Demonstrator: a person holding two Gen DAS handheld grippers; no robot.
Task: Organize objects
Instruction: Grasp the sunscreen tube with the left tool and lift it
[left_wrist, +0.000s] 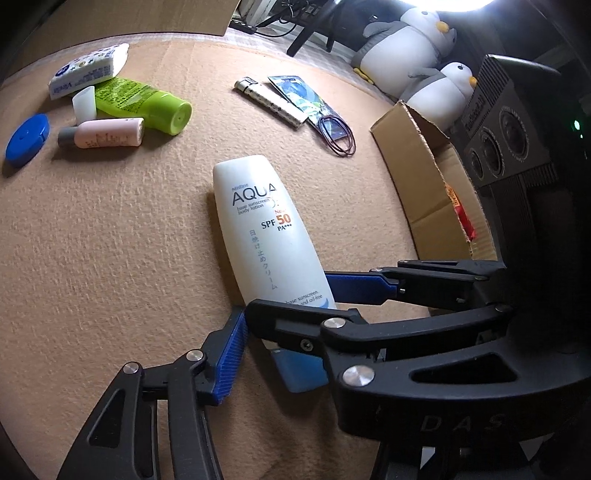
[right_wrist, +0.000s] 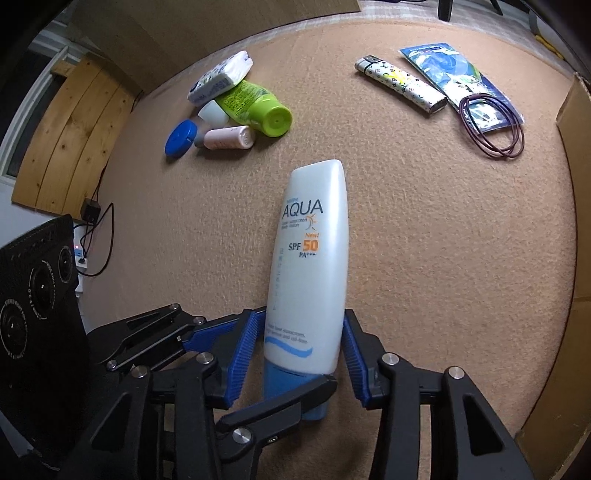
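A beige felt mat covers the table. At its far left lies a huddle: a white tissue pack with blue print, a lime-green squeeze tube leaning on it, a small white cap, a pink mini bottle with a grey lid and a round blue disc. Far right lie a patterned lighter, a blue foil packet and maroon hair ties draped over the packet's corner. An open cardboard box stands at the right edge, with two plush penguins beyond it. All of this is well apart from the tall white sunscreen bottle, which sits mid-mat between the two clusters, its pale blue cap end nearest the tongs. It is flat-sided, printed AQUA and SPF 50, with a blue wave near the base.

The right gripper is clamped on its lower body, blue ribbed pads against both flanks. The left gripper comes in crosswise, one black finger passing in front of the cap; whether it is squeezing, I cannot tell.
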